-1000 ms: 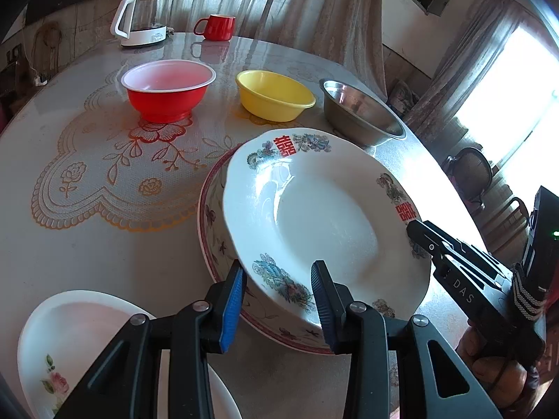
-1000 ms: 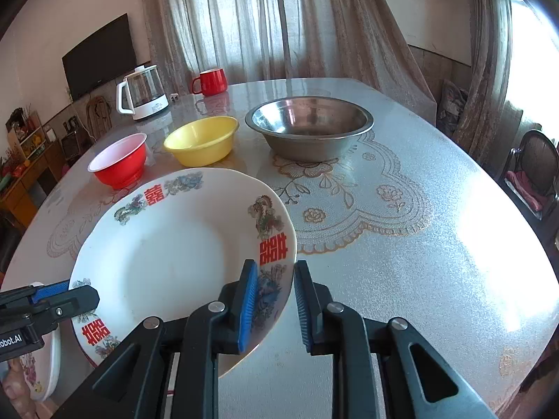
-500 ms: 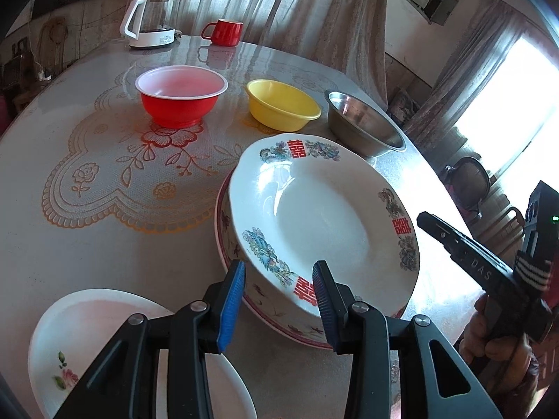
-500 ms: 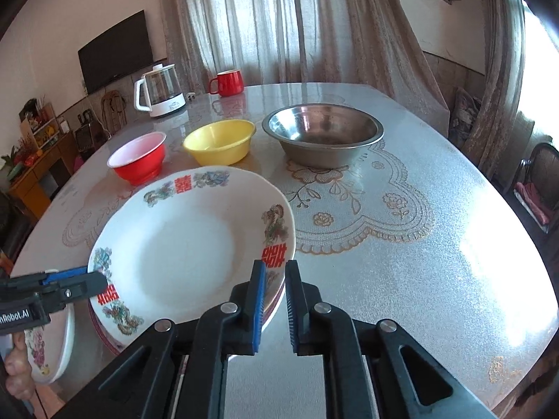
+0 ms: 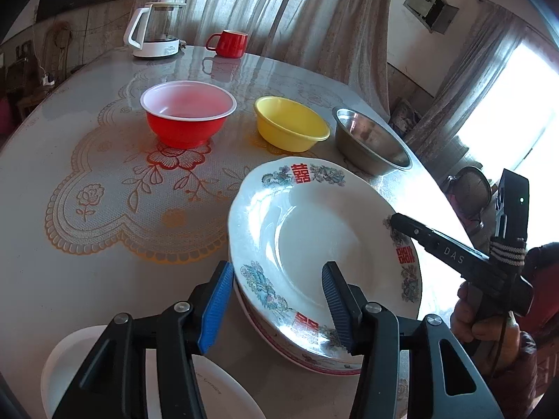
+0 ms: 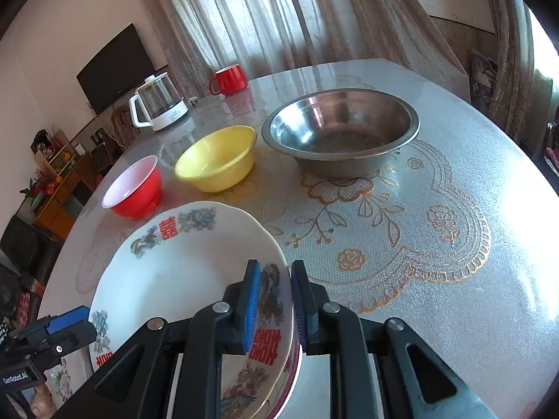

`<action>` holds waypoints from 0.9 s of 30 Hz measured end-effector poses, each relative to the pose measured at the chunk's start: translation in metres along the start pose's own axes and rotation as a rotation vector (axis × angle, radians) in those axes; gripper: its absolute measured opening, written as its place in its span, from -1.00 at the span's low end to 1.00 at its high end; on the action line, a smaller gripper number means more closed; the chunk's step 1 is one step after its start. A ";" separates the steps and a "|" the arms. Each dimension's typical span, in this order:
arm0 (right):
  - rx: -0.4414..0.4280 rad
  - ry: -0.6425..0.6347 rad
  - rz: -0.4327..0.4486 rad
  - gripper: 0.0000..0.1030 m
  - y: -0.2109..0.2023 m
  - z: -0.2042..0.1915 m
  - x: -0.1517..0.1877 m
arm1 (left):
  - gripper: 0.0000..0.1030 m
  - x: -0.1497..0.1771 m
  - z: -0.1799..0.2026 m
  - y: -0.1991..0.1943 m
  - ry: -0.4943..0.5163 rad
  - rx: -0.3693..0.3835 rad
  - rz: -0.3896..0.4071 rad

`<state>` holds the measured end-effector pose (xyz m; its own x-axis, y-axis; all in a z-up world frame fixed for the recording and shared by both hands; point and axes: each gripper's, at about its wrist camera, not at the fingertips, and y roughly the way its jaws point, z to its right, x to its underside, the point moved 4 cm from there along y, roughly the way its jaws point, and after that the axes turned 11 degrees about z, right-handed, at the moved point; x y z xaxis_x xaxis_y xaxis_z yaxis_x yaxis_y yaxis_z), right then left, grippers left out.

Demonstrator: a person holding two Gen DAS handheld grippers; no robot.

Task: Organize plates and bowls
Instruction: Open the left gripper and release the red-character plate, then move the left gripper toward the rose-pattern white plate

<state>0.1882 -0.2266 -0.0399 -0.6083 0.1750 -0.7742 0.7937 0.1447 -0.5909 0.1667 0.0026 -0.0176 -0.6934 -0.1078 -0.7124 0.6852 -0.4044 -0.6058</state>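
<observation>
Progress: decorated plate point(image 5: 314, 244) sits on a red-rimmed plate point(image 5: 307, 363), lower centre of the left view, so that stack is started. White floral plate point(image 5: 70, 359) still apart at lower left. Red bowl point(image 5: 188, 118), yellow bowl point(image 5: 290, 122) and steel bowl point(image 6: 342, 129) stand separately in a row further back on the worktop point(image 6: 454, 279); nesting them looks like what's left.

Plates are round, no long axis; both lie flat, face up.

Left gripper point(image 5: 276, 300): fingers opening, straddling the near rim, not pressing. Right gripper point(image 6: 274, 300): fingers closing over the plate edges at lower centre; whether they pinch, can't tell.
</observation>
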 end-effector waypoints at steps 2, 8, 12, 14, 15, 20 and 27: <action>0.007 -0.029 -0.002 -0.77 -0.005 -0.004 0.003 | 0.02 0.002 0.000 -0.003 0.012 -0.003 0.005; 0.014 -0.048 0.000 -0.77 -0.014 -0.008 0.011 | 0.04 0.005 -0.001 -0.006 0.026 -0.007 0.011; 0.057 -0.051 0.015 -0.77 -0.014 -0.008 0.010 | 0.04 0.008 0.007 -0.005 0.034 0.013 -0.002; 0.114 -0.086 0.028 -0.76 -0.016 -0.010 0.010 | 0.04 0.010 0.008 -0.005 0.033 0.007 -0.002; 0.129 -0.100 0.031 -0.74 -0.017 -0.011 0.011 | 0.04 0.010 0.007 -0.004 0.029 0.000 -0.006; 0.109 -0.124 0.026 -0.73 -0.017 -0.014 0.012 | 0.07 0.011 0.000 -0.005 -0.002 -0.007 -0.019; 0.153 -0.113 0.082 -0.63 -0.032 -0.016 0.007 | 0.10 0.012 0.003 -0.020 0.025 -0.014 0.027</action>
<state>0.1585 -0.2141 -0.0229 -0.5436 0.0683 -0.8366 0.8378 -0.0168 -0.5457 0.1438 0.0067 -0.0126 -0.6692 -0.0959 -0.7369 0.7066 -0.3892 -0.5910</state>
